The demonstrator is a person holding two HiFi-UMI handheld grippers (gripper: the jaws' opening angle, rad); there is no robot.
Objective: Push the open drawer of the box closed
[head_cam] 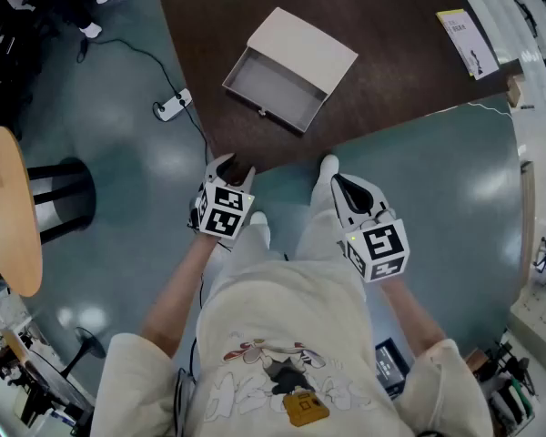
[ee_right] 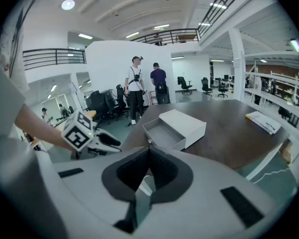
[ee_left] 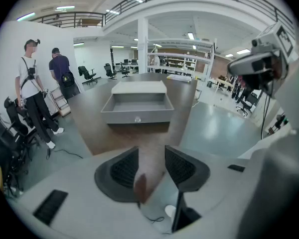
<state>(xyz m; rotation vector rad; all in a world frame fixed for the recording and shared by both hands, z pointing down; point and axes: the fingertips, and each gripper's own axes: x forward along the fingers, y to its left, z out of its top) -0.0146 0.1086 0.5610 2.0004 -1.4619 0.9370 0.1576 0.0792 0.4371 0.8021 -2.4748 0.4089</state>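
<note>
A pale box [head_cam: 311, 44] lies on the dark brown table [head_cam: 391, 71], its grey drawer [head_cam: 275, 89] pulled out toward me with a small knob [head_cam: 262, 112] on the front. Both grippers hang short of the table's near edge, above my legs. My left gripper [head_cam: 229, 173] is open with nothing between its pads. In the left gripper view, the left gripper [ee_left: 152, 156] points at the drawer [ee_left: 137, 108] straight ahead. My right gripper [head_cam: 342, 186] is shut and empty. In the right gripper view, the right gripper [ee_right: 148, 151] has its jaws meeting, and the box [ee_right: 185, 123] lies beyond.
A power strip [head_cam: 173, 106] with a cable lies on the floor left of the table. A round wooden stool [head_cam: 9, 212] stands at far left. A booklet [head_cam: 467, 42] rests on the table's far right. Two people [ee_left: 37, 93] stand off to the left.
</note>
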